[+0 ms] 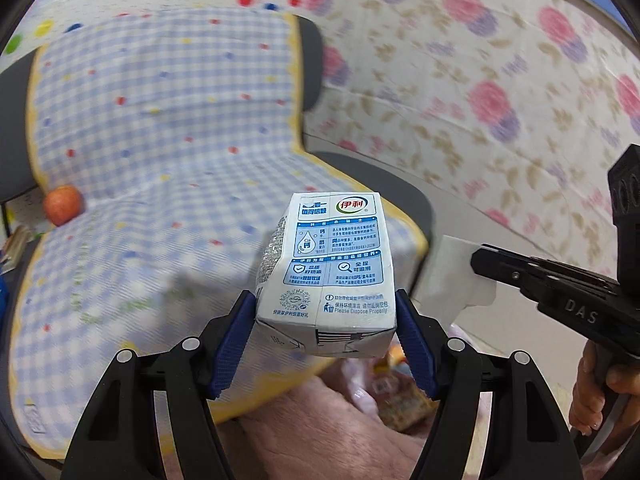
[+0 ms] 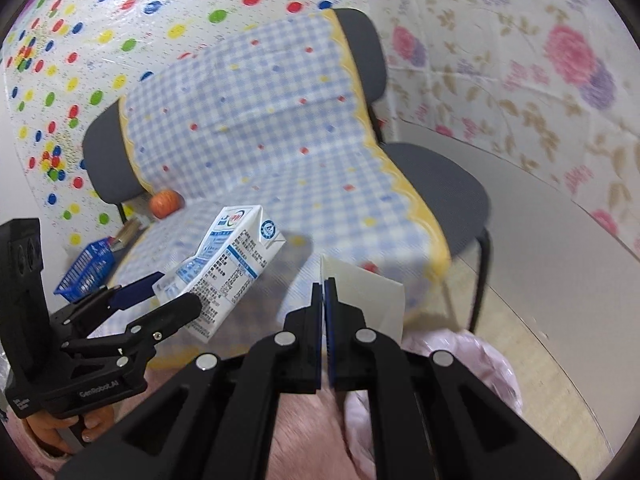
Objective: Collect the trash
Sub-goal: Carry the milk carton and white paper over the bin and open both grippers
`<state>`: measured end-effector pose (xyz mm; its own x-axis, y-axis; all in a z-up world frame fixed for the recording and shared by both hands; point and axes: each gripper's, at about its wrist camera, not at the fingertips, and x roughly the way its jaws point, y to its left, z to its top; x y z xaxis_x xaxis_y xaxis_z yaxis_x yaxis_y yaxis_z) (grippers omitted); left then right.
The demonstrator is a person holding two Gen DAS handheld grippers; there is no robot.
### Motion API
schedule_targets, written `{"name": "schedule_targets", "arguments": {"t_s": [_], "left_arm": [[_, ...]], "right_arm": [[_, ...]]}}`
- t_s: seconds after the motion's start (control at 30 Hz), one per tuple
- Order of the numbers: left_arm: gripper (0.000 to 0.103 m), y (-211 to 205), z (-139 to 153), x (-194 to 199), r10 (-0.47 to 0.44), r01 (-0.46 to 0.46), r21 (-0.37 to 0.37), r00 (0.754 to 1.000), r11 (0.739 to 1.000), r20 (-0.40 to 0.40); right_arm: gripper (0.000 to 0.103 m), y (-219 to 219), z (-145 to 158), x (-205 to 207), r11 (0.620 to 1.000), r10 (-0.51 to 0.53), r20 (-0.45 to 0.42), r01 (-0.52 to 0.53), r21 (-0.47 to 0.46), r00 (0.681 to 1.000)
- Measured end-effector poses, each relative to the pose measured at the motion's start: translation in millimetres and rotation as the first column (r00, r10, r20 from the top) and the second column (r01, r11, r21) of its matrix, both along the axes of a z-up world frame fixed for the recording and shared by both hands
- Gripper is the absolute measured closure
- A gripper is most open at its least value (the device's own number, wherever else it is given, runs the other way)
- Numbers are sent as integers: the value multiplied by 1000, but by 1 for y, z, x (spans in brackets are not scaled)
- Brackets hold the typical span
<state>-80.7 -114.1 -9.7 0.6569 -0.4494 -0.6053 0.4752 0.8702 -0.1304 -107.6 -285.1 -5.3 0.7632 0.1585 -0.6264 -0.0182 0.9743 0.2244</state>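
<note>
My left gripper is shut on a white and blue milk carton, held in the air above the chair's seat; the carton also shows in the right wrist view. My right gripper is shut on a white sheet of paper, held just right of the carton; the paper also shows in the left wrist view. A pale pink plastic bag lies low under both grippers, with some wrappers inside.
A grey chair covered by a blue checked cloth stands ahead. An orange-red apple rests at the seat's back. A blue plastic basket sits left of the chair. Patterned sheets hang behind.
</note>
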Motion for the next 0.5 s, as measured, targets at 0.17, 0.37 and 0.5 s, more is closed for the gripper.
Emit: {"name": "schedule_targets", "arguments": {"t_s": [0.17, 0.37, 0.5], "left_arm": [[34, -32, -11, -13, -97, 97, 13, 995, 995, -29], [33, -69, -21, -17, -189, 191, 34, 980, 981, -56], [33, -90, -26, -15, -225, 229, 43, 971, 973, -77]], "right_arm": [[100, -25, -14, -29, 996, -81, -32, 80, -29, 996], [100, -57, -29, -44, 987, -159, -71, 158, -20, 985], [100, -73, -40, -42, 983, -181, -91, 182, 2, 979]]}}
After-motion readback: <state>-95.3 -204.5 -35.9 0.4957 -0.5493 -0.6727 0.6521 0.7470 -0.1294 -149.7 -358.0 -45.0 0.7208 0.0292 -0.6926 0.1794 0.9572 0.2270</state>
